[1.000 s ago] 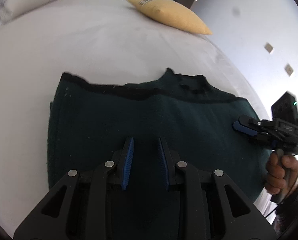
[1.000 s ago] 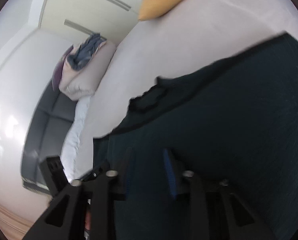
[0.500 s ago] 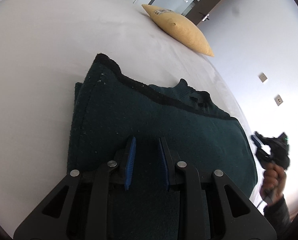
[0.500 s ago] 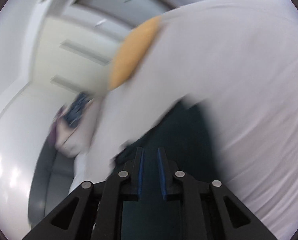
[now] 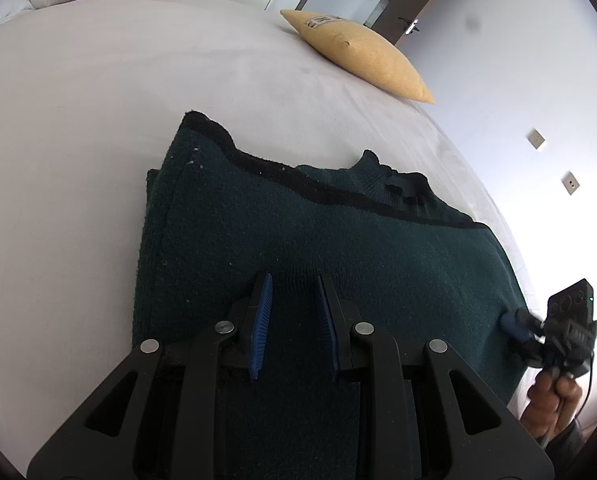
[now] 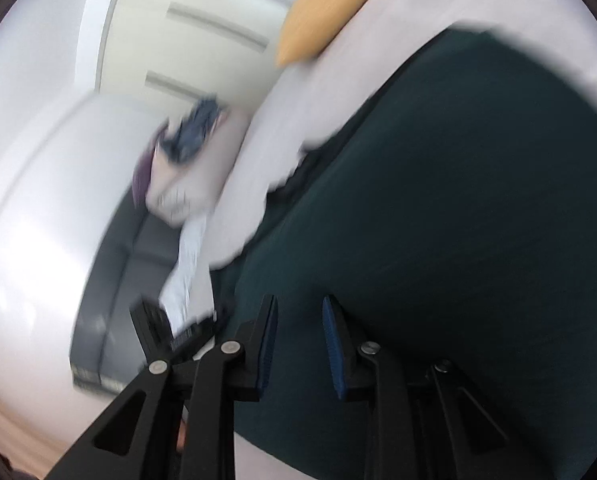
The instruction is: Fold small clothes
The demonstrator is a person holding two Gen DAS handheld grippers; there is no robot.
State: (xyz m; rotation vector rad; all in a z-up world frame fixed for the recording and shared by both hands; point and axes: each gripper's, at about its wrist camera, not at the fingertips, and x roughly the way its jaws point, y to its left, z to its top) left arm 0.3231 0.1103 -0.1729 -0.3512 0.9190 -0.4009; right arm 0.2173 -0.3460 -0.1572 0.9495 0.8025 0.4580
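A dark green knitted sweater (image 5: 338, 248) lies folded on the white bed (image 5: 98, 120), its black-trimmed edge and collar toward the far side. My left gripper (image 5: 293, 280) hovers over the near part of the sweater, its blue pads a little apart with nothing pinched between them. In the right wrist view, which is blurred, my right gripper (image 6: 300, 302) stands over the sweater (image 6: 458, 200) near its edge. Its jaws are opening and no fabric is caught between them. The left wrist view shows the right gripper (image 5: 514, 324) at the sweater's right edge, held by a hand (image 5: 550, 400).
A yellow pillow (image 5: 362, 56) lies at the bed's far side, and is also in the right wrist view (image 6: 322, 12). White bedding with a heap of clothes (image 6: 194, 132) sits beyond the bed. A wall with sockets (image 5: 536, 138) runs along the right.
The right gripper drew back off the sweater's right edge, then came back to it with its pads wider apart. The left gripper shifted slightly over the sweater, jaws unchanged.
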